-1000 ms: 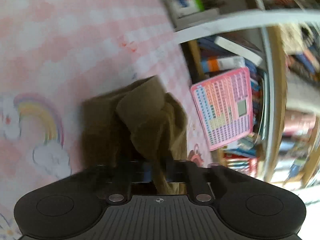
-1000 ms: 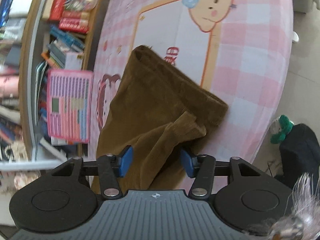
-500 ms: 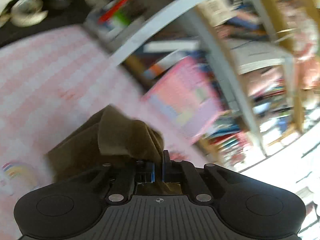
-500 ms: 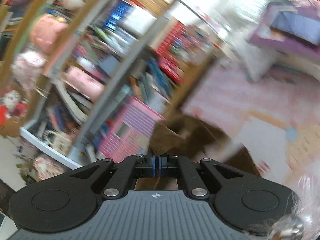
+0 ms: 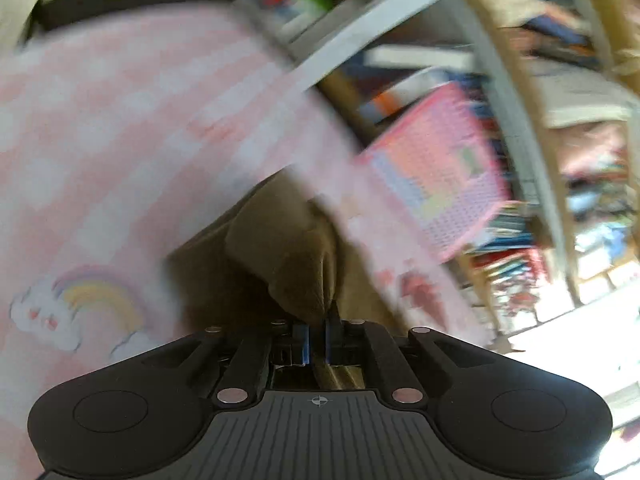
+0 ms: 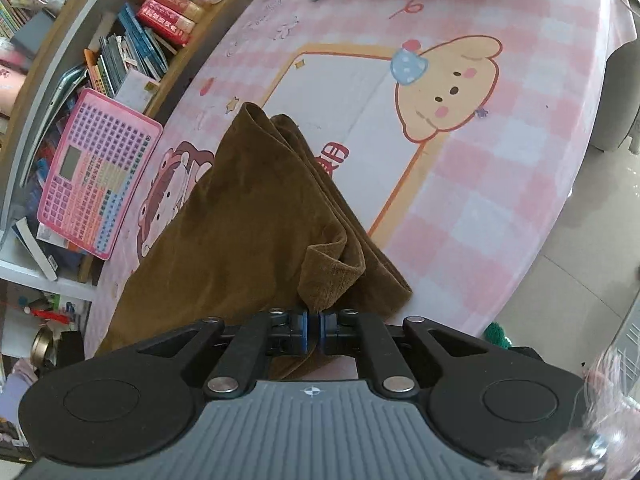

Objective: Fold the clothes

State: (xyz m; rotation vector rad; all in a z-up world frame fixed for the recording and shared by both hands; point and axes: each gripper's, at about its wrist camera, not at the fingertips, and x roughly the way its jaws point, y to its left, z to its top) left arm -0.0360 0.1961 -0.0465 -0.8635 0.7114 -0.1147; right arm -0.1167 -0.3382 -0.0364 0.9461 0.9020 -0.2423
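Note:
A brown corduroy garment lies on a table with a pink checked cartoon cloth. In the right wrist view my right gripper is shut on a near corner of the garment, which bunches up just ahead of the blue pads. The cloth stretches from there away toward the table's middle. The left wrist view is blurred by motion; there my left gripper is shut on another bunched fold of the brown garment, lifted a little above the pink cloth.
A pink keyboard-like toy board leans against bookshelves at the table's left edge. Books and small items fill the shelves. A dark object with a green pom-pom sits on the floor at the right.
My right gripper has closed on the near corner of the garment; it was open around it a second ago. Both views swung across the shelves and back. The left grip is unchanged.

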